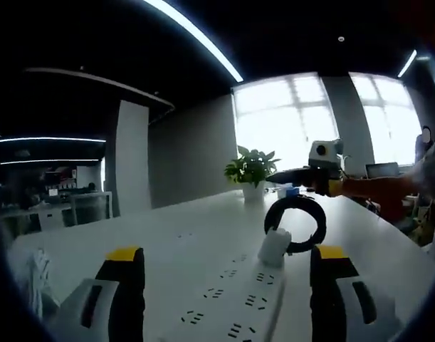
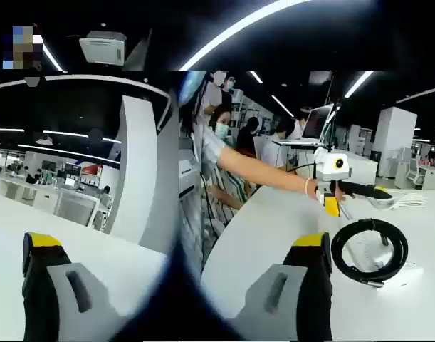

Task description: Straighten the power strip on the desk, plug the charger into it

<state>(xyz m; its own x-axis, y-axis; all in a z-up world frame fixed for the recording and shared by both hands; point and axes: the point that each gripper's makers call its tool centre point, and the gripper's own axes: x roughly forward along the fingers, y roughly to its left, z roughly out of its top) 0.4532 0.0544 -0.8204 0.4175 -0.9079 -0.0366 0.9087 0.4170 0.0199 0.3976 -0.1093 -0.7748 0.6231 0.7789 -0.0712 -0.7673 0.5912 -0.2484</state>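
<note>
Lying lower centre between the left gripper's [image 1: 228, 281] spread, empty jaws, the power strip [image 1: 235, 303] held no charger [image 1: 275, 246]; right gripper [image 2: 178, 267] open too

Left gripper [image 1: 228, 274] showing black jaws with yellow tips, grey panels with dark slots, right gripper [image 2: 180, 274] showing alike, person [image 2: 224, 160] wearing striped clothing, wristband.

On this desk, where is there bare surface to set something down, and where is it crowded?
Bare desk runs left of the power strip, out to the potted plant. It is crowded at the strip's far end, where the white charger sits against the coiled black cable, between the left gripper jaws.
</note>
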